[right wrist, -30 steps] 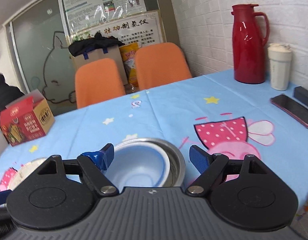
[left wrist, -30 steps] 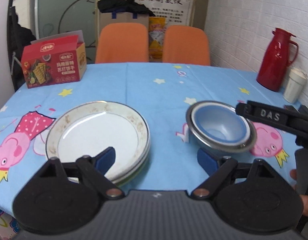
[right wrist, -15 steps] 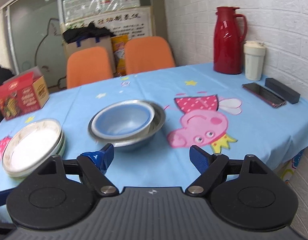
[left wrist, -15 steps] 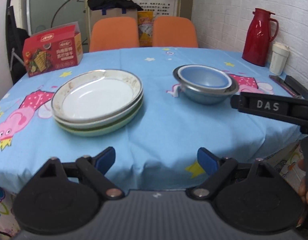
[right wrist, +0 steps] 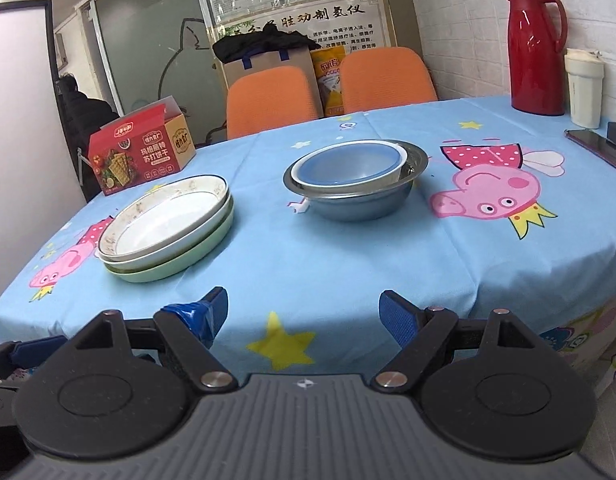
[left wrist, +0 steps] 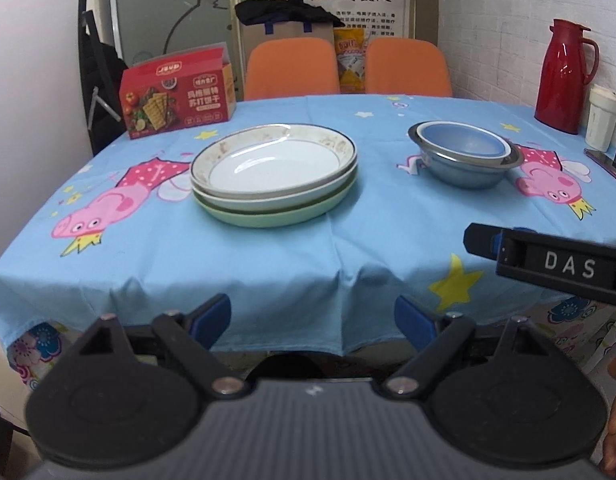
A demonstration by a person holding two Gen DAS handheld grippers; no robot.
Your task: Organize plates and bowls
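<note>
**Both claws spread & empty, off the table edge; plates & bowls stacked**

Left gripper (left wrist: 312, 318): blue pads wide apart, nothing btwn them, hanging just off the near table edge, aimed at the plate stack. Right gripper (right wrist: 303, 312): also spread, empty, over the near edge of the cloth w/ a yellow star btwn the pads; its side shows in the left view as a black bar marked "DAS"

Plate stack (left wrist: 273, 172): 3 plates, lying flat, rims up, round so no long axis. Top one white w/ a brownish patterned rim & dark edge line, middle white, bottom pale green & slightly wider. Sits left-centre on the table, well apart from both claws

Bowl stack (left wrist: 466, 152): 2 bowls, mouths up. Outer is shiny steel, inner is blue inside w/ a white rim, nested slightly off-centre & a bit tilted. Right of the plates, clear gap btwn the 2 stacks

Table (left wrist: 348, 248): round, light-blue cartoon-pig cloth w/ stars. Far left: 1 red cracker box (left wrist: 175, 90), flap up. Far right by the white brick wall: 1 red thermos (right wrist: 538, 48), 1 white cup (right wrist: 584, 88), 1 phone (right wrist: 596, 148) lying flat. Behind the table: 2 orange chairs (left wrist: 291, 66)
</note>
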